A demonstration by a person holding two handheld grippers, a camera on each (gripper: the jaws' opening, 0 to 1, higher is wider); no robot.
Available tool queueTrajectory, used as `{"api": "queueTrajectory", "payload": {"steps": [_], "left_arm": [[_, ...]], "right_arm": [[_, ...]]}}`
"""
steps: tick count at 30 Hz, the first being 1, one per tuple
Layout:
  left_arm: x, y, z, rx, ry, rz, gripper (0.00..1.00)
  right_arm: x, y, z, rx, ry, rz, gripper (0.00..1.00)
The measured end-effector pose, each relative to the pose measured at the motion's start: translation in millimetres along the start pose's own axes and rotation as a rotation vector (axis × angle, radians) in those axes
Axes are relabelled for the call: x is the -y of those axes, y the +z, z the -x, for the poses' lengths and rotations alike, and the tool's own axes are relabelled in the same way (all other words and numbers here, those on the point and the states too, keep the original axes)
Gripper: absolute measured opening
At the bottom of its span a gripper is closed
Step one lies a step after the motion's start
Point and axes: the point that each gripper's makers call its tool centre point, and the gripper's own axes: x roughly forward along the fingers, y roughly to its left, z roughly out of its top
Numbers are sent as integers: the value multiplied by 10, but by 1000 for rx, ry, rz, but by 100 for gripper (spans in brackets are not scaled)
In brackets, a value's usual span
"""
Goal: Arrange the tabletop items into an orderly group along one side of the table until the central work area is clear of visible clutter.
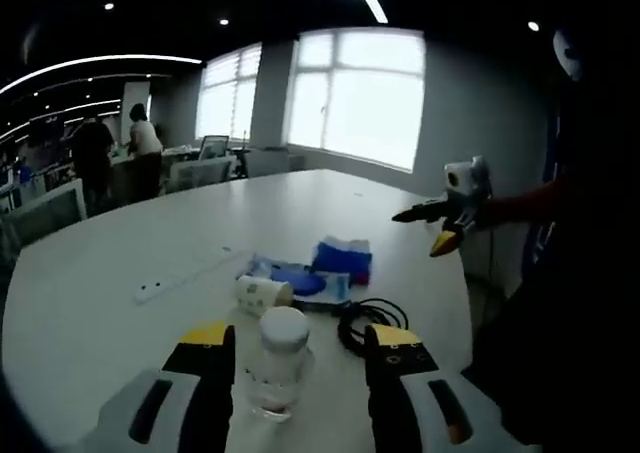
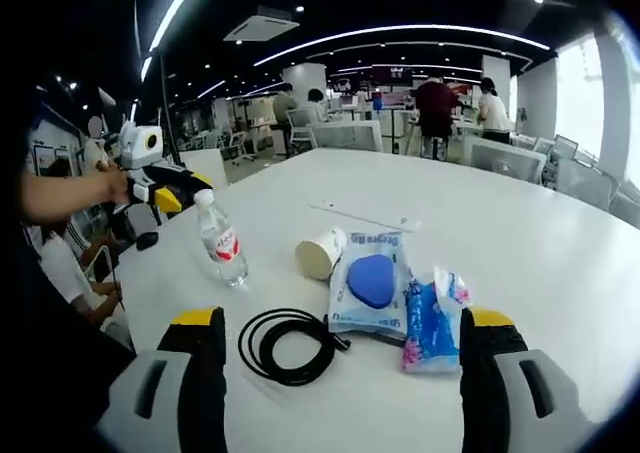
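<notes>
While the left gripper (image 1: 299, 373), jaws spread, straddles the clear plastic water bottle (image 1: 278, 361) near the table's edge, closing comes next, the right gripper (image 2: 340, 373) likewise spread.

Desk items, seen past the wide-apart jaws of the right gripper (image 2: 340, 348).
White desk (image 2: 520, 233): water bottle (image 2: 220, 240) upright; paper cup (image 2: 320, 252) on its side; blue-pad packet (image 2: 370, 281) beside it; blue-and-white pack (image 2: 432, 320) touching the packet; coiled black cable (image 2: 286, 344). Left gripper (image 2: 165, 188) hand-held, near the bottle.
</notes>
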Motion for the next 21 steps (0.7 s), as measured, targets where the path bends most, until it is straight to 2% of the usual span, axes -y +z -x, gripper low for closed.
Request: {"api": "queueTrajectory", "payload": {"steps": [3, 6, 10, 13, 16, 21], "left_arm": [[32, -44, 47, 10, 49, 22, 66], [84, -111, 111, 17, 73, 46, 68], [136, -141, 186, 45, 124, 91, 79], [196, -152, 268, 55, 151, 90, 81], [253, -114, 331, 82, 190, 86, 89], [365, -126, 397, 83, 214, 88, 94]], "right_arm": [[-60, 84, -31, 21, 27, 8, 96], [-131, 170, -81, 48, 71, 14, 99], [-192, 226, -150, 62, 109, 33, 99], [-264, 259, -218, 63, 150, 44, 99], [-359, 288, -273, 66, 192, 63, 99], [-516, 380, -391, 81, 245, 109, 99]]}}
